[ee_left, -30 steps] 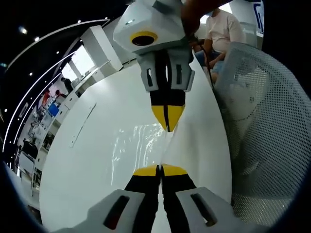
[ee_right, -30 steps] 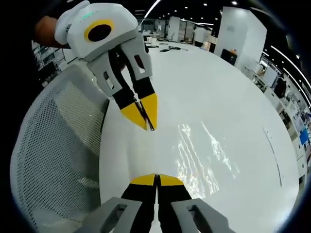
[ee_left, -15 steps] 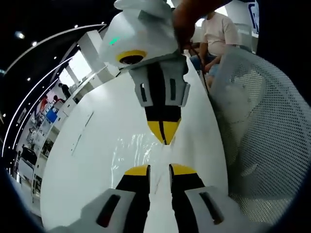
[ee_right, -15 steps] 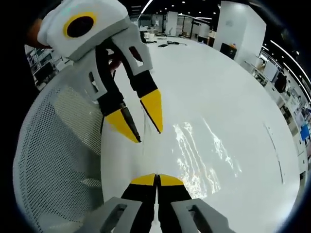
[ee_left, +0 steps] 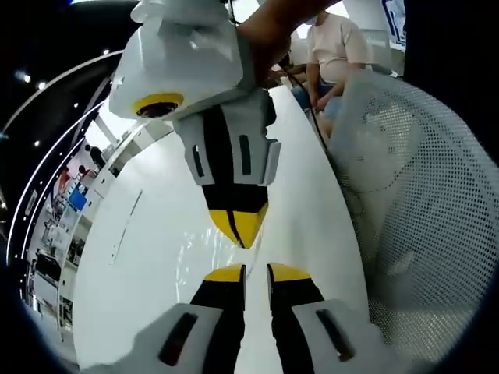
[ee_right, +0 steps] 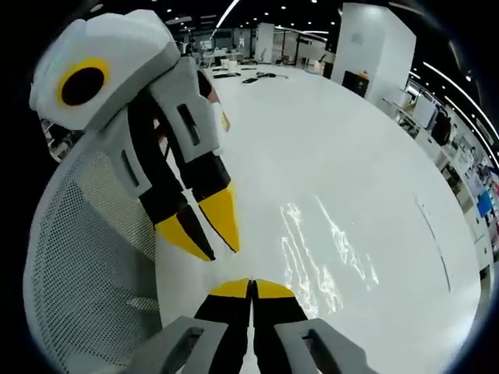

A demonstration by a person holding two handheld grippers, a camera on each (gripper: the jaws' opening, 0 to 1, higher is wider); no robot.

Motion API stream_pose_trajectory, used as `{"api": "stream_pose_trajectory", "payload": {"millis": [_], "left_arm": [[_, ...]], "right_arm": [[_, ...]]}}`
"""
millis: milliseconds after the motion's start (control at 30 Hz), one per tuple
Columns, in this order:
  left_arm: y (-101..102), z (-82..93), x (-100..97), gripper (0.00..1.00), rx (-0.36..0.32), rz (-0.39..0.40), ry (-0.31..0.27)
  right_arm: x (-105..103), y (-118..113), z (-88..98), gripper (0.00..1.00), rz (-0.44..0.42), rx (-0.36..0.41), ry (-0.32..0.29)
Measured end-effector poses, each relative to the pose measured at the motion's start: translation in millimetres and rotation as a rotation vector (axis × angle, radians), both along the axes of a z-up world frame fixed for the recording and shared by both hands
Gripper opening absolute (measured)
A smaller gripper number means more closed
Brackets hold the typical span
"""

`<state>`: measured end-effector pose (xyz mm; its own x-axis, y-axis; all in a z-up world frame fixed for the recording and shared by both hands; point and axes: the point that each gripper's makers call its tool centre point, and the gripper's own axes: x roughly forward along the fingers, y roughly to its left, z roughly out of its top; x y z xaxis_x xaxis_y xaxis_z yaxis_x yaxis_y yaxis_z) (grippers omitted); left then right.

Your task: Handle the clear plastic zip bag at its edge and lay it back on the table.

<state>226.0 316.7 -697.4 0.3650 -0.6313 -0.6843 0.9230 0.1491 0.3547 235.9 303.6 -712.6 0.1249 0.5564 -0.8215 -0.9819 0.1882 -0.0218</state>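
Left gripper (ee_left: 255, 270), yellow-tipped black jaws: parted by a narrow gap, nothing visibly between them. Right gripper (ee_right: 250, 283), same build: jaws together at the tips, seemingly pinched on the near edge of the clear plastic zip bag (ee_right: 327, 253); film too transparent to confirm contact.

Bag lying flat on the glossy white round tabletop (ee_right: 343, 156), readable only as wrinkled glare just beyond the jaw tips; same glare patch in the left gripper view (ee_left: 204, 248), partly behind the right gripper hanging tips-down close over the left jaws.

Judged step: laying the bag back down, one edge freed, the other not yet. To do well: lower the pinched edge until flat, open slowly, withdraw straight back to avoid dragging the film. Risk: static cling to a jaw pad.

View differences. Right gripper view: left gripper (ee_right: 199, 234) seen side-on with jaws clearly apart; long stretch of bare tabletop; thin dark line (ee_right: 433, 241) far right. Left gripper view: white mesh chair back (ee_left: 413, 202) beside the tabletop edge, seated person in a pale shirt (ee_left: 331, 43) beyond.
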Motion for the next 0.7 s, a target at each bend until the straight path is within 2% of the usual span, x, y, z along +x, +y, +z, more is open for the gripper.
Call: {"api": "stream_pose_trajectory", "payload": {"millis": [267,433,700], "left_arm": [[2.8,-1.0,7.5,0.05,0.012,0.034,-0.001],[6.2,-1.8,13.1,0.02,0.027,0.063,-0.006],[5.6,3.9,17.1,0.03,0.028,0.074,-0.029]], "right_arm": [[11.0,2.7,9.1,0.00,-0.027,0.029,-0.052],[23.7,5.5,25.3,0.00,-0.028,0.051,-0.149],[41.8,7.0,53.4,0.00,-0.064,0.084,-0.255]]}}
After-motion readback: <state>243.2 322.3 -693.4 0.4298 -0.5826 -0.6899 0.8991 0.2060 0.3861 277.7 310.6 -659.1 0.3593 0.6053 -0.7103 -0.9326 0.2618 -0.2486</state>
